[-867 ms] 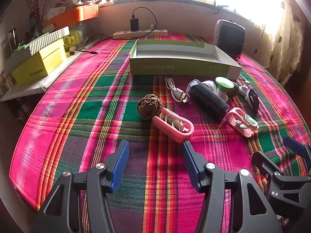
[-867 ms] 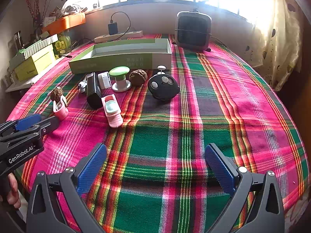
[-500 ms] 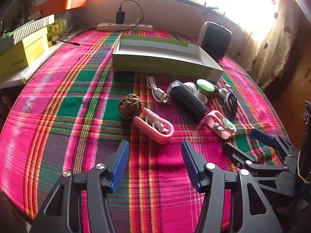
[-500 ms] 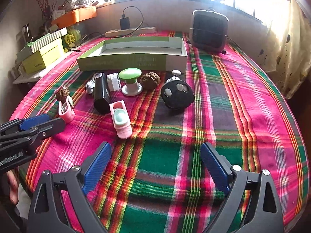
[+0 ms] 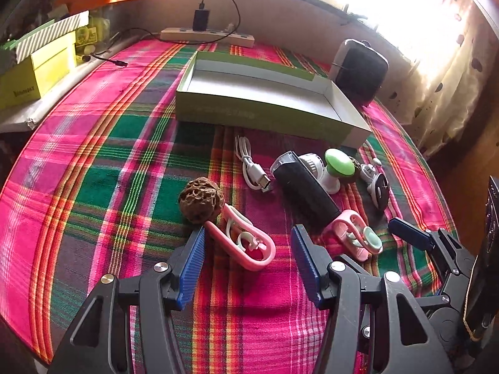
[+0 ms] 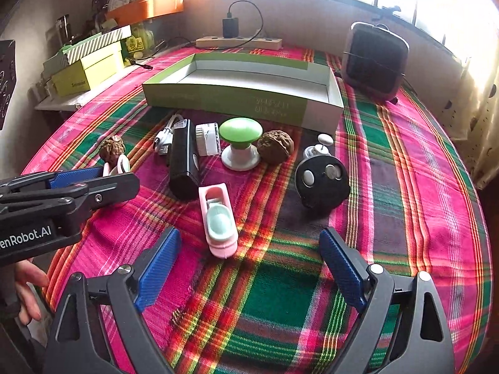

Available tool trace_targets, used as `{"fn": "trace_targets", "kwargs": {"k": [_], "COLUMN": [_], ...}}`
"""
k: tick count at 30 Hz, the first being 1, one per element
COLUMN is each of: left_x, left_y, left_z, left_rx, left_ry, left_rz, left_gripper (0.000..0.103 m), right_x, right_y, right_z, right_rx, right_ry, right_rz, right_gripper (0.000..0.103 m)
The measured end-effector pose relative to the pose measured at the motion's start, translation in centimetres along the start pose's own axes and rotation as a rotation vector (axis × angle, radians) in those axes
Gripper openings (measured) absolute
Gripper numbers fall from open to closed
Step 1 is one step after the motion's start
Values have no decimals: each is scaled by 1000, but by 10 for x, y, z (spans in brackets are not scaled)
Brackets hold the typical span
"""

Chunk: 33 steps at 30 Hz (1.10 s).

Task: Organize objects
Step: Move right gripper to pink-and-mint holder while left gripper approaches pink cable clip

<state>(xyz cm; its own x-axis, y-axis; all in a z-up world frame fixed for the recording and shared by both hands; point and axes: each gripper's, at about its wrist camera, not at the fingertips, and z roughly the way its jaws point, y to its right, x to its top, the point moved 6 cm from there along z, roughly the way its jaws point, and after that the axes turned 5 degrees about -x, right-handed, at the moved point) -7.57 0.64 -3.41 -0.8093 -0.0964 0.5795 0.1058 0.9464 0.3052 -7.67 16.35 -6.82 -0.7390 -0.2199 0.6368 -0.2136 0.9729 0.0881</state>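
Note:
My left gripper [image 5: 246, 265] is open, its jaws either side of the near end of a pink clip [image 5: 241, 241] that lies beside a brown walnut [image 5: 201, 201]. My right gripper [image 6: 249, 268] is open, just in front of a second pink clip [image 6: 218, 218]. An open green-and-white box [image 6: 243, 93] stands behind the objects; it also shows in the left wrist view [image 5: 265, 106]. Between lie a black cylinder [image 6: 184, 162], a green-topped knob [image 6: 240, 143], a second walnut [image 6: 276, 146], a black disc [image 6: 321, 182] and a white cable [image 5: 251, 165].
A dark heater [image 6: 375, 62] stands at the back right. A power strip [image 6: 238, 42] with a charger lies by the far wall. Yellow boxes [image 6: 87, 65] sit on a ledge at left. The plaid cloth [image 6: 405, 187] covers the round table.
Both grippers have moved forward toward the objects. The left jaws now flank the near pink clip; the right jaws have come close to the second clip. Both stay open.

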Motion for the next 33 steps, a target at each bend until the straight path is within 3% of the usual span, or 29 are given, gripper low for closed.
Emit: {"fn": "trace_targets", "kwargs": {"k": [9,17,22,31,33], "left_x": [2,-3,-4,4,4], "left_y": [-6,-17,-28,-26,-27], "left_z": [0,-8,-12,-2,-3], "left_rx": [22,43,58,74,80], "left_ry": [-20,-38,-40,-27,-23], "left_rz": [26,60,52,70,77], "left_gripper": [53,53,53,52,46], "right_x": [7,8,7,8,8], "right_y": [3,9,13,9,9], "right_z": [7,4,1,1,1], "right_rx": [19,10,19,9,10], "right_ry": [-9,2,10,16,17], "right_rz": [16,30,49,36,40], "right_gripper": [88,64,56,55,54]}}
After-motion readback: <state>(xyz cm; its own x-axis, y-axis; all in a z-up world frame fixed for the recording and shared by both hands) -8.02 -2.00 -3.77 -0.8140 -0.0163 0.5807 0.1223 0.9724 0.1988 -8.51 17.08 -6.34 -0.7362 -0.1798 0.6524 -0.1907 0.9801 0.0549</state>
